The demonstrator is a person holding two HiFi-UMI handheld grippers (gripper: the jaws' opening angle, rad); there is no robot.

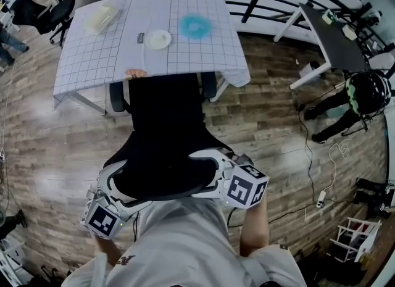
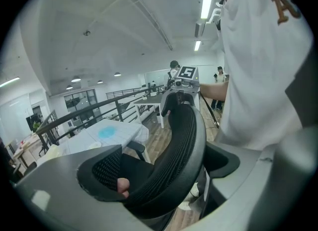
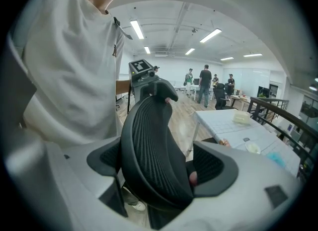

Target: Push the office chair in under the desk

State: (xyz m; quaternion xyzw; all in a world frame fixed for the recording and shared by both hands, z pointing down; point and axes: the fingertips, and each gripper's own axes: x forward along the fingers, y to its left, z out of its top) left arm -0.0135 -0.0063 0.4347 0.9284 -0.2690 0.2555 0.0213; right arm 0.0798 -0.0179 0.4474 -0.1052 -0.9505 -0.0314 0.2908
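In the head view the left gripper (image 1: 117, 184) sits at the lower left of the frame. Its own view shows the left gripper (image 2: 164, 170) with its jaws held fairly wide, clamped across the left end of the top rim of the office chair (image 2: 174, 140). The rim fills the gap from one dark pad to the other. At the lower centre right, the right gripper (image 1: 213, 170) does the same at the other end of the rim. In its own view the right gripper (image 3: 159, 168) has its jaws spread to about the same width, with the office chair (image 3: 149, 145) backrest pressed between them. The office chair (image 1: 165, 134) fills the middle of the head view. Its long axis runs up the frame, with the top of the backrest nearest the person at the bottom and the seat front pointing toward the desk (image 1: 92, 63) at the upper centre. The seat's front end is tucked under the desk's near edge, and an armrest shows on each side just below that edge. The chair is black, with a curved backrest of ribbed mesh and a smooth rounded rim. The desk has a white gridded cover and carries a white plate (image 1: 158, 39) and a blue dish (image 1: 195, 26). The floor (image 1: 271, 119) is wood plank.
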